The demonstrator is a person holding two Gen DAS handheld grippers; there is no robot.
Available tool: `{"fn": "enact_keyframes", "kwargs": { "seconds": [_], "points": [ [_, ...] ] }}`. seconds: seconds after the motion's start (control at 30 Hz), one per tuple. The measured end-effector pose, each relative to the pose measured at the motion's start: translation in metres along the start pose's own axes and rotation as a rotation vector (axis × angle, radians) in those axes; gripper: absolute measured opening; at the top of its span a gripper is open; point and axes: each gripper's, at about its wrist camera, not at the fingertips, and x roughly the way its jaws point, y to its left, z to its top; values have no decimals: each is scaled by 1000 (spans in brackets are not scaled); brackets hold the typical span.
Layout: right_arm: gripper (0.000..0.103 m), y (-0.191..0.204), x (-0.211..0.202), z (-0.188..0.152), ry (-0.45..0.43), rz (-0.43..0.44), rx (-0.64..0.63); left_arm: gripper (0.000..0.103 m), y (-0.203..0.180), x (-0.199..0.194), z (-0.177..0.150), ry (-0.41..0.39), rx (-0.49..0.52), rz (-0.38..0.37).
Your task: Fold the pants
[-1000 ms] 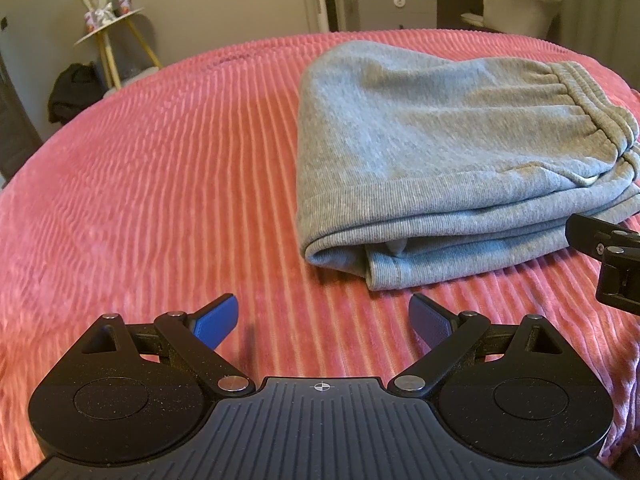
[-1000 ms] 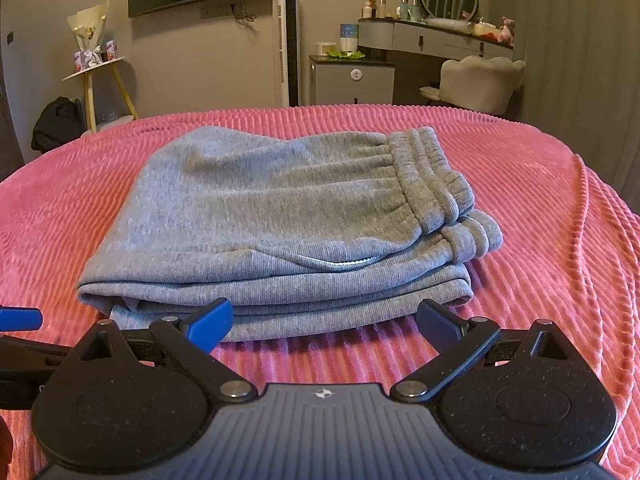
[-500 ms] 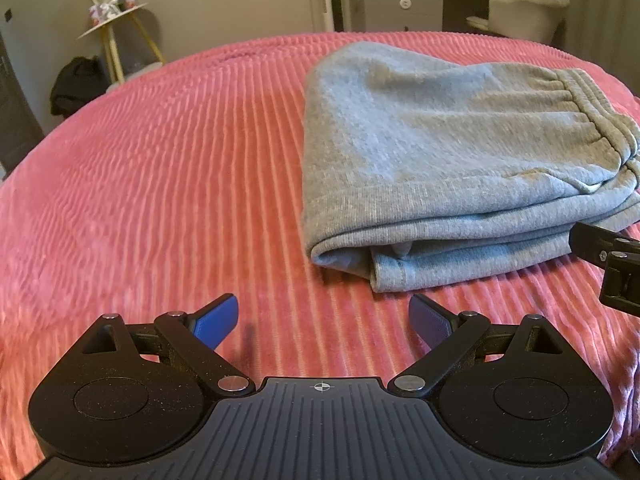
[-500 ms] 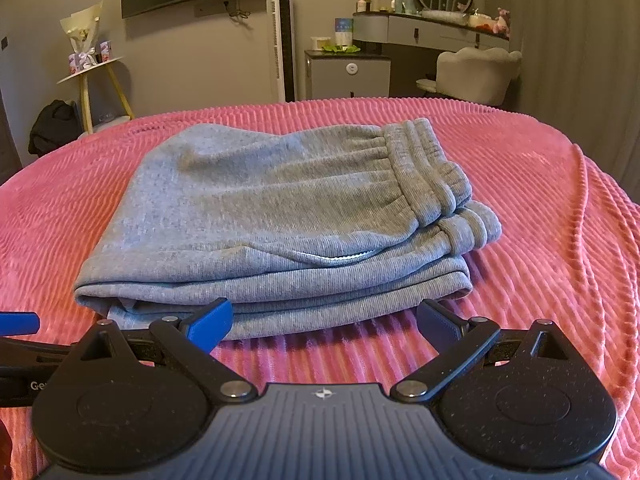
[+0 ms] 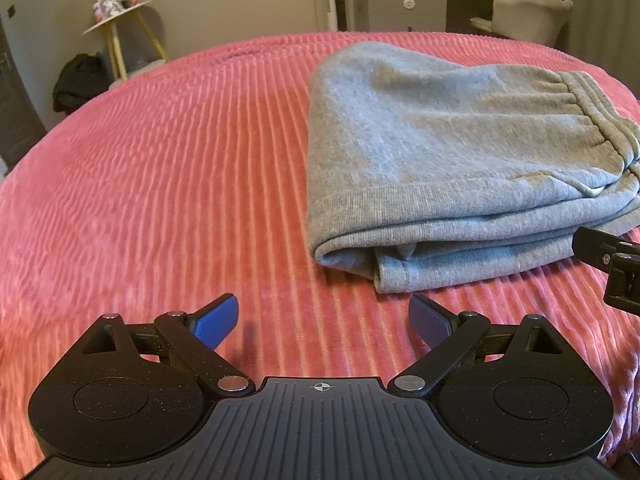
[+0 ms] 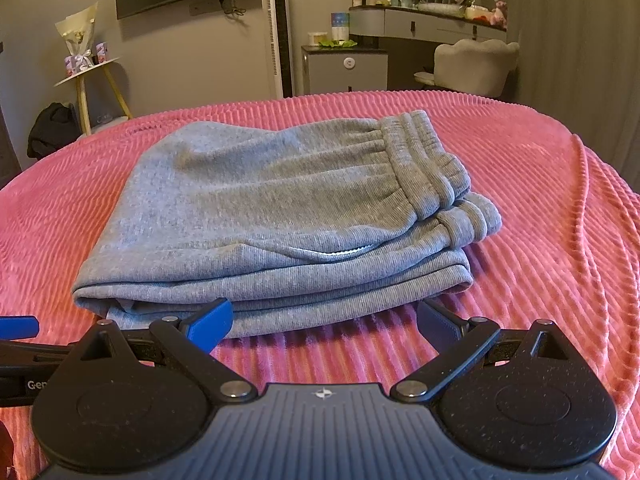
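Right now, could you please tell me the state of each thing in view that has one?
Pants: folded into a stack, lying flat on the blanket, held by neither gripper.
Blanket: spread over the bed, ribbed, under the pants.
Left gripper: open, empty, short of the pants.
Right gripper: open, empty, at the pants' near edge.

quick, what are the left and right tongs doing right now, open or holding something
Left tongs: open, holding nothing, short of the gray pants.
Right tongs: open, holding nothing.
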Motion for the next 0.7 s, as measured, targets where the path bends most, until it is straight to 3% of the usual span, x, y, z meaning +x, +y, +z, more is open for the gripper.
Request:
{"fn": "enact_keyframes", "kwargs": {
  "seconds": [0.7],
  "points": [
    [99, 0, 1, 0, 3, 1, 4, 97, -1, -1, 0, -4, 5, 3]
  ]
}}
